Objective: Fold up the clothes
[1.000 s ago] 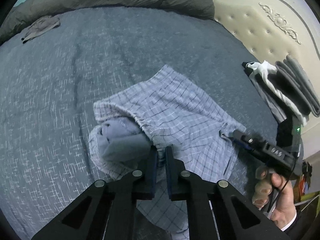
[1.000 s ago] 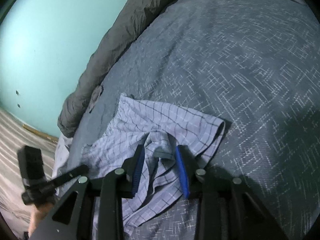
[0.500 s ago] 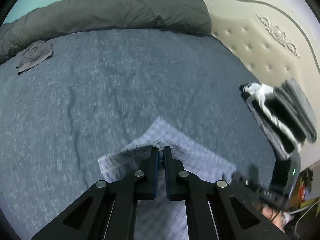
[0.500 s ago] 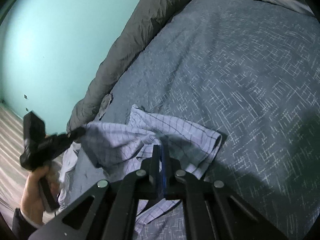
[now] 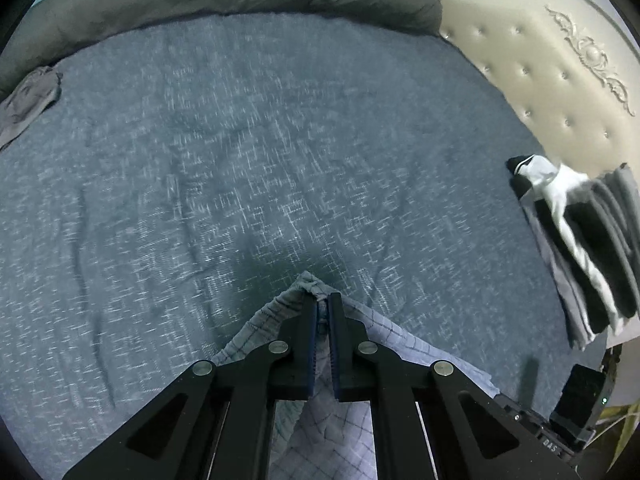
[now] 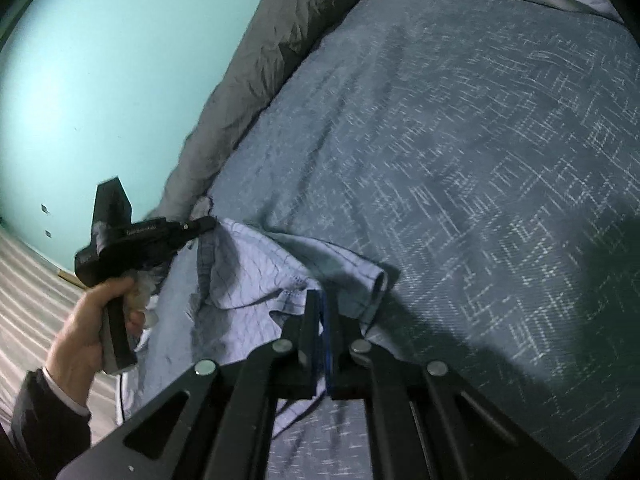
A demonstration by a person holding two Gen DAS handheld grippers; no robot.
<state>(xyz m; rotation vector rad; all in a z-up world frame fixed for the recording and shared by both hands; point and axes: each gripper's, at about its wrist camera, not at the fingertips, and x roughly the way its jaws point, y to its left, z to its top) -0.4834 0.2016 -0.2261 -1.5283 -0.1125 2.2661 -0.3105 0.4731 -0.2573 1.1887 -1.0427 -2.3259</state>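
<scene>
Left wrist: left gripper [image 5: 323, 304] and right gripper [image 6: 322, 300] both pinching checked shorts [image 6: 256, 268] – now lifted off bed [image 5: 240, 160], ready to spread.

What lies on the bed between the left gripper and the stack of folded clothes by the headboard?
Only bare blanket lies between the left gripper and the stack, seen in the left wrist view.
</scene>
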